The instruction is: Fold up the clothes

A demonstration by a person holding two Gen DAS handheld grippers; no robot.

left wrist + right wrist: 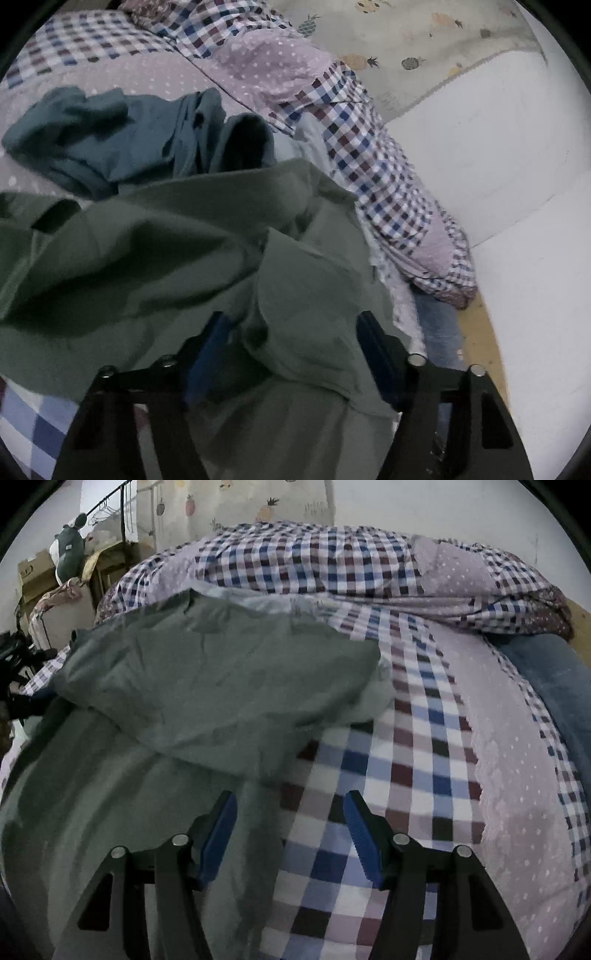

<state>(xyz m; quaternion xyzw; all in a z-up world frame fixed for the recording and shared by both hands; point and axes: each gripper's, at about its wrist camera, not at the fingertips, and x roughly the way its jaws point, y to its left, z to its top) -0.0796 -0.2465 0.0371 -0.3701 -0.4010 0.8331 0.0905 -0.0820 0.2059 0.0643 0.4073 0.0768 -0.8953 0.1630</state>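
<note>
A grey-green garment (155, 251) lies crumpled on the checked bed cover (373, 173). A fold of it bulges up between the blue fingertips (369, 332) of my left gripper (291, 325), whose jaws stand wide apart, open. In the right wrist view the same green garment (207, 679) is doubled over on itself. My right gripper (290, 812) hovers open over its right edge, where the cloth meets the checked cover (369, 760). A crumpled teal garment (110, 140) lies farther back on the bed.
A light blue cloth (306, 144) peeks out behind the green garment. Blue jeans (557, 686) lie at the bed's right edge by a wooden frame (480, 332) and white wall (498, 155). Cardboard boxes and a plush toy (68, 550) stand far left.
</note>
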